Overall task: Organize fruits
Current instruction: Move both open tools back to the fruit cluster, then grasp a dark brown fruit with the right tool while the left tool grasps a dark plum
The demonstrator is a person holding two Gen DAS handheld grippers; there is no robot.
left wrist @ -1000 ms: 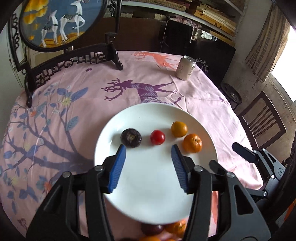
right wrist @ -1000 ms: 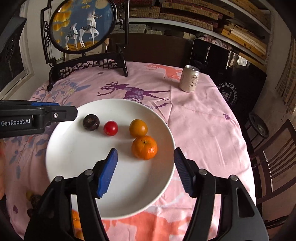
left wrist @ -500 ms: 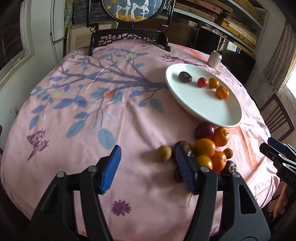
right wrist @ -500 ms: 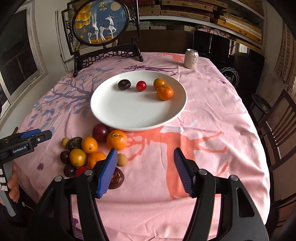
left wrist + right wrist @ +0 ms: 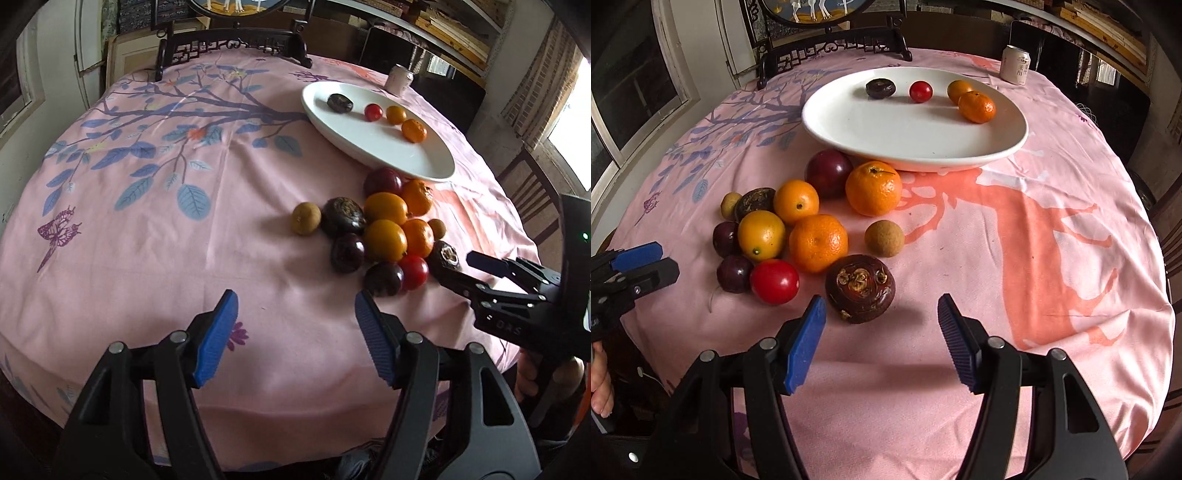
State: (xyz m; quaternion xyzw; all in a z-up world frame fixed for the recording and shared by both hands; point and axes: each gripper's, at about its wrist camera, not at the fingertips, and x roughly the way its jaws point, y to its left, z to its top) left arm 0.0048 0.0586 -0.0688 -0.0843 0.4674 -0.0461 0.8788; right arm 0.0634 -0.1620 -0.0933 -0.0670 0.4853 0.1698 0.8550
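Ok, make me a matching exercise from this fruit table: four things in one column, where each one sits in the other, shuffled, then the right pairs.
Things:
1. cherry tomato
2. water chestnut
3. drink can
4. longan

Places:
A. on the tablecloth, standing beyond the plate's far rim
B. just ahead of the open right gripper
C. on the white plate, between a dark fruit and an orange one
D. alone on the cloth, right of the fruit pile

Pairs: 1-C, 2-B, 3-A, 4-D
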